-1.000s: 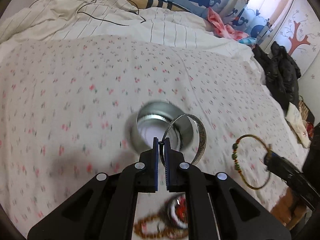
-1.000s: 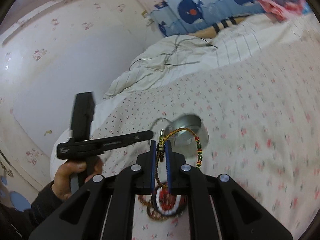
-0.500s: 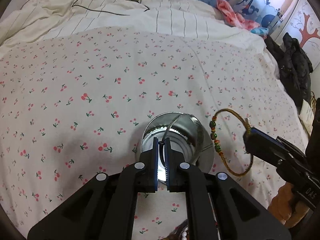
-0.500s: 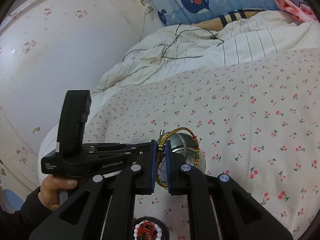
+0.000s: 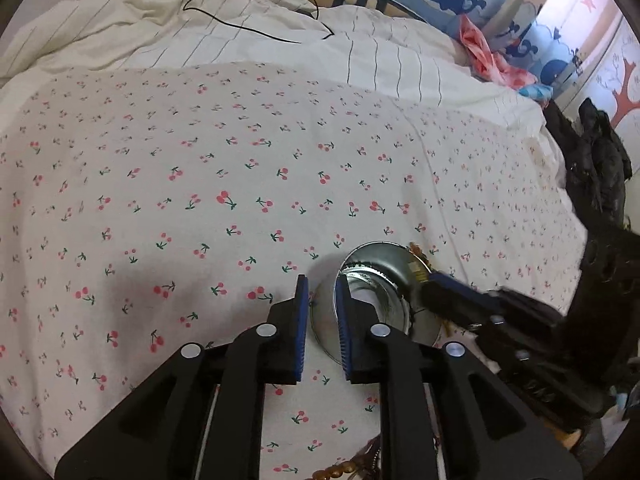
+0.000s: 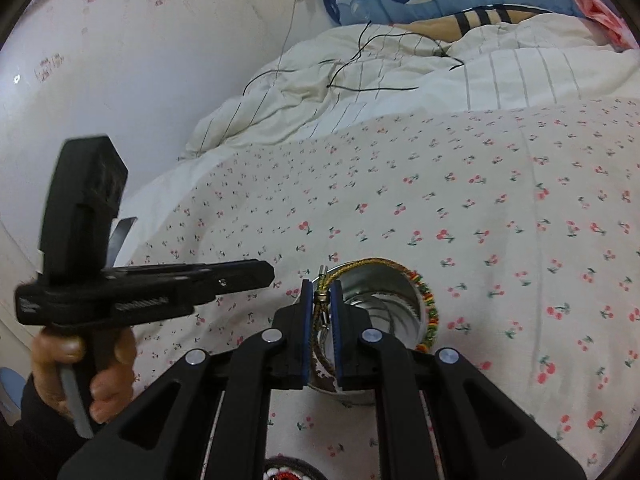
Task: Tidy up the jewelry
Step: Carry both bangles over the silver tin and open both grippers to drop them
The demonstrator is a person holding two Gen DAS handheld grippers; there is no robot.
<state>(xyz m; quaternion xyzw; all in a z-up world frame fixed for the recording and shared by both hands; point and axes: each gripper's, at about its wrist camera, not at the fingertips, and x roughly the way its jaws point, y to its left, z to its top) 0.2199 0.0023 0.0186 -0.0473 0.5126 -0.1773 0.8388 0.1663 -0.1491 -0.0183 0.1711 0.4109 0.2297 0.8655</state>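
A shiny round metal tin [image 5: 380,280] stands open on the cherry-print bed sheet [image 5: 240,200]. My left gripper [image 5: 322,296] is open and empty, just left of the tin's rim. My right gripper [image 6: 320,300] is shut on a braided cord bracelet with coloured beads [image 6: 426,304] and holds it over the tin's mouth [image 6: 384,300]. The right gripper also shows in the left wrist view [image 5: 444,288], at the tin's right rim. The left gripper's body shows at the left of the right wrist view [image 6: 256,274]. The silver bangle is hidden, perhaps inside the tin.
A beaded piece with red and white beads [image 6: 288,472] lies on the sheet at the near edge. A rumpled striped duvet [image 5: 200,20] with a black cable lies at the far side. Dark clothes [image 5: 596,160] hang at the bed's right edge.
My left gripper has opened, let go of the silver bangle and shifted left of the tin. My right gripper has brought the beaded bracelet over the tin's mouth.
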